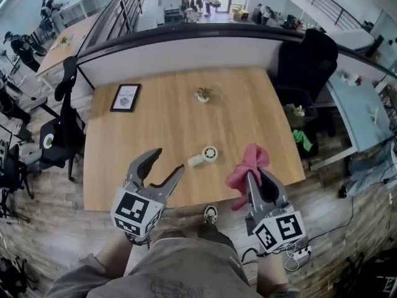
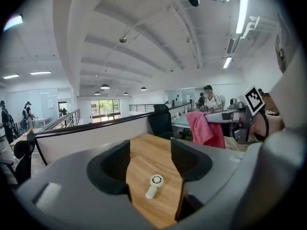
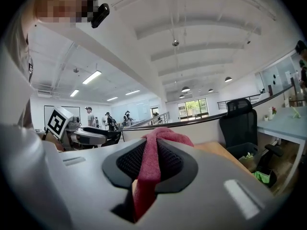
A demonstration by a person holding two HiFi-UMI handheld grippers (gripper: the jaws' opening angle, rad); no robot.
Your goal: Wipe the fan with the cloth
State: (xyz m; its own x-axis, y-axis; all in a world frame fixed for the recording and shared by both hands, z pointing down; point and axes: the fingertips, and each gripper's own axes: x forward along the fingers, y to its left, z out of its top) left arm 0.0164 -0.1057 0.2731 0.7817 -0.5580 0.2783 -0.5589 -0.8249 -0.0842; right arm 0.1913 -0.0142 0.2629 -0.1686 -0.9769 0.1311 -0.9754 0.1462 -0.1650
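Near the front edge of the light wooden tabletop (image 1: 155, 129), a small white handheld fan (image 1: 204, 156) lies flat. The left gripper (image 1: 170, 160) hovers beside it, fingers apart. The right gripper (image 1: 257, 177) has its fingers clamped on a bunched pink cloth (image 1: 248, 165) above the front right corner. Toward the far edge, a small white pot (image 1: 202, 97) holds a green plant.

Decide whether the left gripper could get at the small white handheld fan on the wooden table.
Probably yes: the open left gripper points at the small white handheld fan, with only bare wooden table between.
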